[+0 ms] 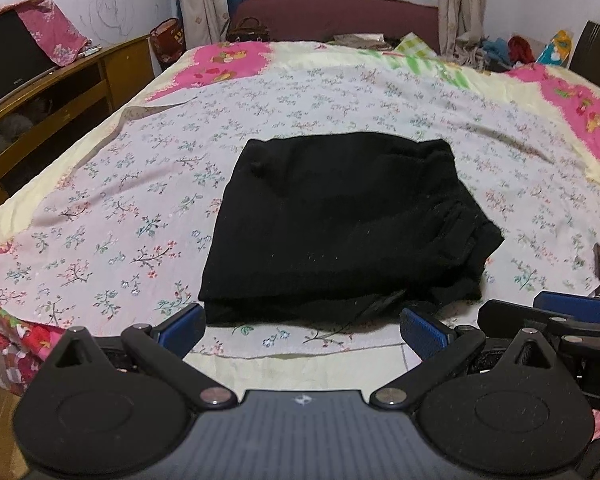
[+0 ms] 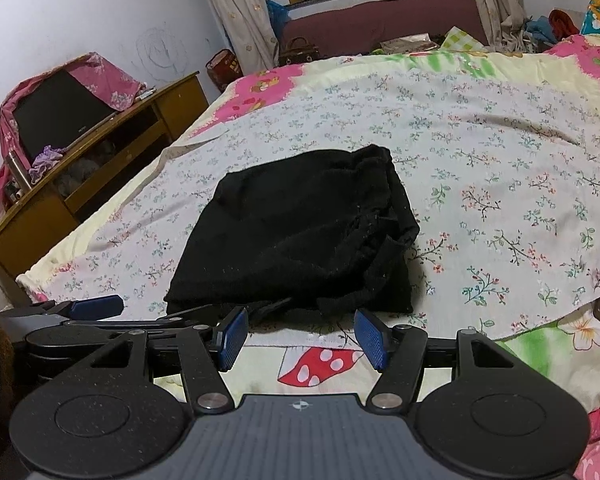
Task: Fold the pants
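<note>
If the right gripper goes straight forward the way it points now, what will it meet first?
Most likely the near edge of the folded black pants, lying just ahead of the open right gripper on the floral bedsheet. Depth is uncertain; it might touch the sheet just before them.

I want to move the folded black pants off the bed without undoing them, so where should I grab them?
Take the black pants by the near folded edge, sliding a hand-held gripper in low from the near bed side. There the layers stack evenly; the right side shows loose waistband ends, so gripping there would likely spill them.
</note>
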Tool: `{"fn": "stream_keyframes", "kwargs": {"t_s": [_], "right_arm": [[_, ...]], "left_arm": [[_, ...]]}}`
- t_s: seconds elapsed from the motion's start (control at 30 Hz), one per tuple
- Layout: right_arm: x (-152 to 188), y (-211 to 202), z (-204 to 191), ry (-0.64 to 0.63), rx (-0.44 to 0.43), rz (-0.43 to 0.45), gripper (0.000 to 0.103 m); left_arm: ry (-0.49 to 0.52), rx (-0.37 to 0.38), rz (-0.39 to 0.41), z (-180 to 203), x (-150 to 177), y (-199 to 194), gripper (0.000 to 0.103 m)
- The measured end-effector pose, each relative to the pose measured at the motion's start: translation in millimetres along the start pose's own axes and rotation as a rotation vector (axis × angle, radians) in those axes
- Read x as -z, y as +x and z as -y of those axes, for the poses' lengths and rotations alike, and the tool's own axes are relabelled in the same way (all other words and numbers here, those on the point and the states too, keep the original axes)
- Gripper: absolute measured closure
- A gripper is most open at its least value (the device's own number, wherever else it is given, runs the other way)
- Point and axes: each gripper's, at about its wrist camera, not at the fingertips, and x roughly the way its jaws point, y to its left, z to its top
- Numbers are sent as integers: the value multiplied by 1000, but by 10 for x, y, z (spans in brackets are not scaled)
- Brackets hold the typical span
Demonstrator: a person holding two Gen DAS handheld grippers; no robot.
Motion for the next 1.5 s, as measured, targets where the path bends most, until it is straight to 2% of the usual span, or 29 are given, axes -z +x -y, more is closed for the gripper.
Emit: {"fn": "stream_keyframes", "kwargs": {"t_s": [0.6,1.5], "right_arm": [[57,64,-64,-36,25,-48,54],[84,111,-149,-67,55,-73,54]], "left_arm": [[-20,-14,-83,-57,100,99,0],[-45,4,-108,-115,173,152,0]]}}
